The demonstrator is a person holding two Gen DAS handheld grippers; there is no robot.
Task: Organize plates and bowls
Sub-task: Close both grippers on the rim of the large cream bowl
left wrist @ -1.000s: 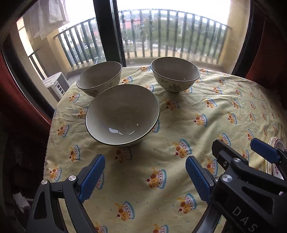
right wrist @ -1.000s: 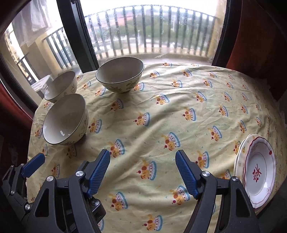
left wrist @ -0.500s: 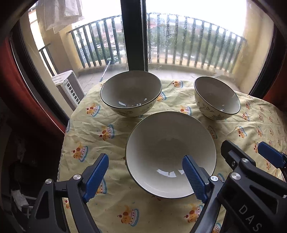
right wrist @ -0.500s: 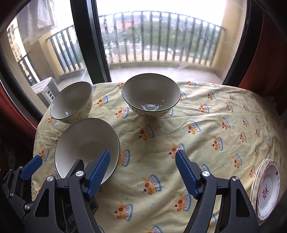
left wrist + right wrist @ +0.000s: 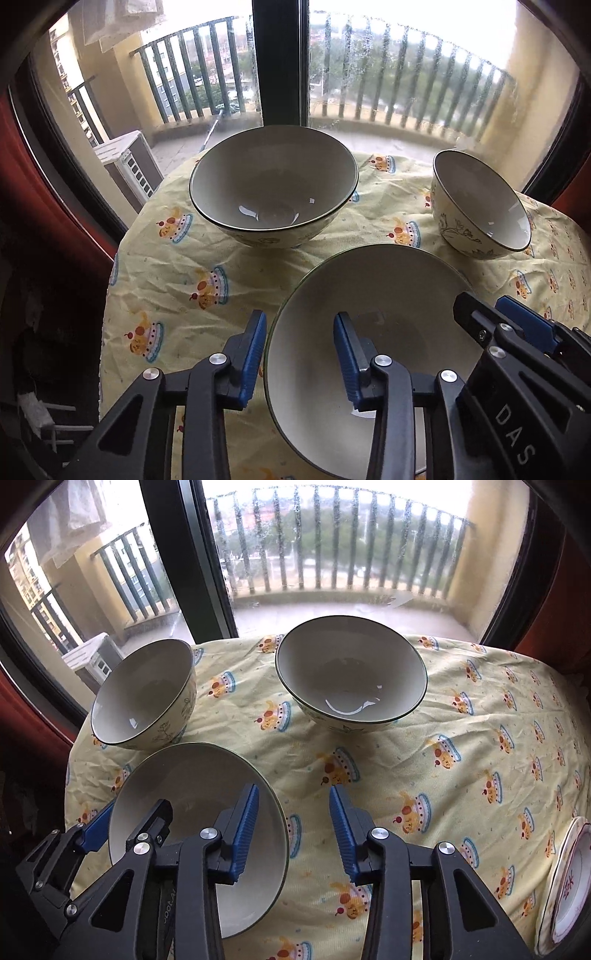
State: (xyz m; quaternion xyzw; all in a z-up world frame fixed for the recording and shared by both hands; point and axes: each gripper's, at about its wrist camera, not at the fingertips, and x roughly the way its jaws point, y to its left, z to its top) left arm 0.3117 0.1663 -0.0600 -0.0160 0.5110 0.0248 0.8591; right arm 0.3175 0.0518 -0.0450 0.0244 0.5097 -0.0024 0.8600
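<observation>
Astride the near bowl [image 5: 369, 354] rim, mouth upward, left gripper [image 5: 300, 354] spread; right gripper [image 5: 293, 830] spread.

The white letters "DAS" are read on the black body of the right gripper [image 5: 517, 428] in the left wrist view. A red character, too small to be made out, is printed on the plate [image 5: 567, 890] at the counter's right edge.

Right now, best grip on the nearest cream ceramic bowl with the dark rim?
Pinch the nearest cream ceramic bowl by its thin wall at the left rim. It sits upright and open, and the left gripper already straddles that rim, one finger inside, one outside. Jaws not yet closed.
</observation>
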